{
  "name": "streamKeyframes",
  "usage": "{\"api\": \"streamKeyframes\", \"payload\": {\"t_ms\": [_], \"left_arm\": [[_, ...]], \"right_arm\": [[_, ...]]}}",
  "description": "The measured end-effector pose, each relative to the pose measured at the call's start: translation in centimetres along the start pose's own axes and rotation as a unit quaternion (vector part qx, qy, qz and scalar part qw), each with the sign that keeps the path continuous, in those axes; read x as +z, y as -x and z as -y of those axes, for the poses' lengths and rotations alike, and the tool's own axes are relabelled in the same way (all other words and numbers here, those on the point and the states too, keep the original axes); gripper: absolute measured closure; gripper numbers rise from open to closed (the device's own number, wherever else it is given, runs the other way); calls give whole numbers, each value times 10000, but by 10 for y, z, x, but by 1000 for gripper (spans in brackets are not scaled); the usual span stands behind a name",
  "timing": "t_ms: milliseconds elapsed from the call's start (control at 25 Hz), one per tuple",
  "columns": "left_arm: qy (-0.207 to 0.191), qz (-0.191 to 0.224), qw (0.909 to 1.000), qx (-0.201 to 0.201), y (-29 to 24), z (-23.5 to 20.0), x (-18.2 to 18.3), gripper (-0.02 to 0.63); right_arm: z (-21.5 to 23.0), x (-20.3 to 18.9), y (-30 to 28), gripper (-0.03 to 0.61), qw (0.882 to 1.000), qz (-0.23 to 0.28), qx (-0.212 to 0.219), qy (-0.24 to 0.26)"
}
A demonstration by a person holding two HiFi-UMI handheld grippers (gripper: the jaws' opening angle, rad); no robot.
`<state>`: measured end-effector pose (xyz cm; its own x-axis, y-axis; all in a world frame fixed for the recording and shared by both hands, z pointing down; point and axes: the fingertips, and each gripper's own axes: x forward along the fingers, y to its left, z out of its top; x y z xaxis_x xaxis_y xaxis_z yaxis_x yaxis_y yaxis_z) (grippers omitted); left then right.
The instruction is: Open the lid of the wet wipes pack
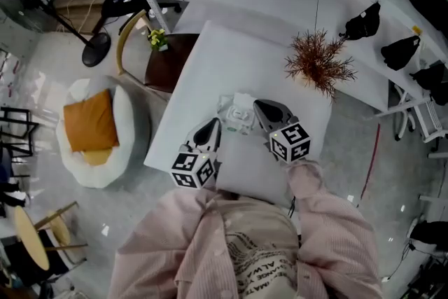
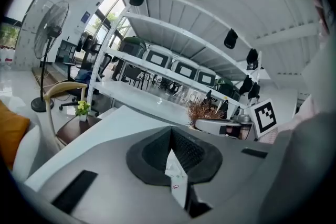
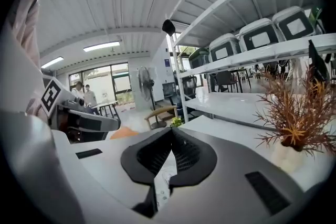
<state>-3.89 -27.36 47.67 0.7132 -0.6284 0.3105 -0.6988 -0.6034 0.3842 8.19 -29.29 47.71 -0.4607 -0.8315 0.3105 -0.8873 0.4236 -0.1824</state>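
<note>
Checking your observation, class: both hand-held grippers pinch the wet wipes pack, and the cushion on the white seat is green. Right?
No: the head view shows the cushion is orange. The left hand-held gripper and right hand-held gripper do pinch the wet wipes pack.

The pack [image 1: 238, 115] is crinkly, glossy plastic film; the table [image 1: 231, 59] smooth, matt white; the sleeve [image 1: 329, 213] ribbed pink cloth; the cushion [image 1: 87, 124] orange cloth.

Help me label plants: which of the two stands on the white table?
The spiky reddish-brown plant; the small yellow-flowered plant sits on the dark side table instead.
</note>
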Motion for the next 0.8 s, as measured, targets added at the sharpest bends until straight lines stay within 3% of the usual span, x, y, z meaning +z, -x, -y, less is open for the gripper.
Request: {"api": "streamKeyframes", "payload": {"t_ms": [440,800], "left_arm": [[-578,420,9974,-84,35,10,42,617],[-921,770,9927,93,59,5,72,617]], "right_arm": [[-14,57,44,578,9964,812,-174,-177],[-21,85,71,578,9907,1279,-448,-77]]}}
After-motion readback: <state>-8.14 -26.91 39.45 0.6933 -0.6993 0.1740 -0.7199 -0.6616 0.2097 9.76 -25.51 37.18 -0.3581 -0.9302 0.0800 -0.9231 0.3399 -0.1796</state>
